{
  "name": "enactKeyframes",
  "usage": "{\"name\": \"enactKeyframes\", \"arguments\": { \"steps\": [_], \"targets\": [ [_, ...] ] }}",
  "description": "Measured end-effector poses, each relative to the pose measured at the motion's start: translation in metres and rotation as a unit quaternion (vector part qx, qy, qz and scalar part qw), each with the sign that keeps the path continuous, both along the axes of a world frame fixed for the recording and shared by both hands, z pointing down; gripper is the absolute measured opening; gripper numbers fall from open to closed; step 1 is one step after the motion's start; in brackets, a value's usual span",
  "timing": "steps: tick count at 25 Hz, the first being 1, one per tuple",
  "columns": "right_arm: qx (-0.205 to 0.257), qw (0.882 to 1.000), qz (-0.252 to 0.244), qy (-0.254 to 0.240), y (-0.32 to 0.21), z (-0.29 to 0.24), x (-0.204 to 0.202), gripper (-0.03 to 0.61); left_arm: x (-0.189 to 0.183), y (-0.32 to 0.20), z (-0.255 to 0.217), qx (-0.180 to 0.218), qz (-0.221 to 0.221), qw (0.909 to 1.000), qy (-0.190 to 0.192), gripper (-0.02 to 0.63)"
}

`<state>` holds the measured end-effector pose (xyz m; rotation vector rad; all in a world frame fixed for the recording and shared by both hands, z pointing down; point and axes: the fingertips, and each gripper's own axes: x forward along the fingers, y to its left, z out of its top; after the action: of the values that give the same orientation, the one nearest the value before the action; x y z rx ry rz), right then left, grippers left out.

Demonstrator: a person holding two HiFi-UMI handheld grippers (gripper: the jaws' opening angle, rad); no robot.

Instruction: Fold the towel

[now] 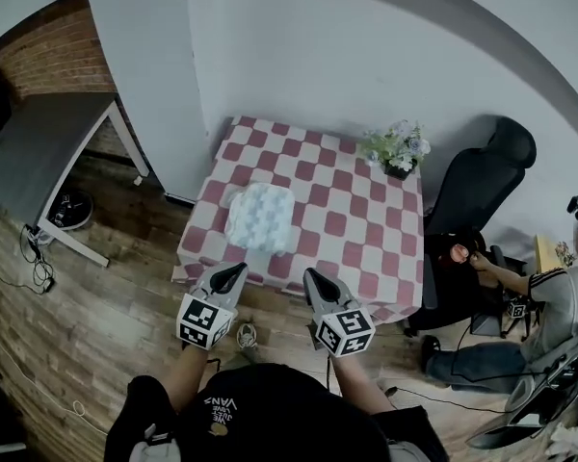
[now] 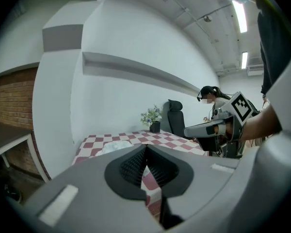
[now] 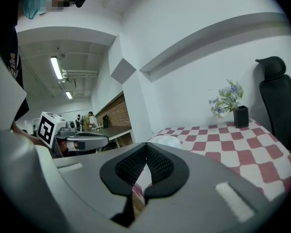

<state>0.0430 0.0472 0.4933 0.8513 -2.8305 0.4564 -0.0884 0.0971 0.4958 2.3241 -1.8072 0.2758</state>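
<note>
A folded pale blue and white towel [image 1: 261, 217] lies on the red-and-white checked table [image 1: 356, 229], near its front left part; it also shows as a pale heap, the towel [image 2: 117, 146] in the left gripper view and the towel [image 3: 167, 141] in the right gripper view. My left gripper [image 1: 239, 270] hovers off the table's front edge, shut and empty. My right gripper [image 1: 310, 275] is beside it, also shut with nothing held. Both point toward the table, clear of the towel. The left gripper [image 2: 146, 148] and the right gripper [image 3: 146, 146] show their pads pressed together.
A small pot of flowers [image 1: 397, 148] stands at the table's far right corner. A black office chair [image 1: 472, 195] and a seated person [image 1: 549, 301] are right of the table. A grey desk [image 1: 39, 152] stands left by a brick wall. Wooden floor lies below me.
</note>
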Motion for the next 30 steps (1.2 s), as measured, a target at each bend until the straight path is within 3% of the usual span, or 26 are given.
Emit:
{"name": "enactKeyframes", "arguments": {
  "steps": [6, 14, 30],
  "targets": [
    [-0.014, 1.000, -0.016, 0.007, 0.024, 0.009, 0.039, 0.005, 0.034, 0.038, 0.003, -0.007, -0.024, 0.9997, -0.008, 0.002],
    [-0.022, 0.999, -0.037, 0.025, 0.053, 0.020, 0.057, 0.005, 0.062, 0.070, 0.010, -0.019, -0.038, 0.9989, -0.020, 0.002],
    [-0.024, 0.997, -0.060, 0.044, 0.061, 0.024, 0.052, 0.005, 0.066, 0.086, 0.015, -0.026, -0.054, 0.9979, -0.023, 0.002]
  ]
}}
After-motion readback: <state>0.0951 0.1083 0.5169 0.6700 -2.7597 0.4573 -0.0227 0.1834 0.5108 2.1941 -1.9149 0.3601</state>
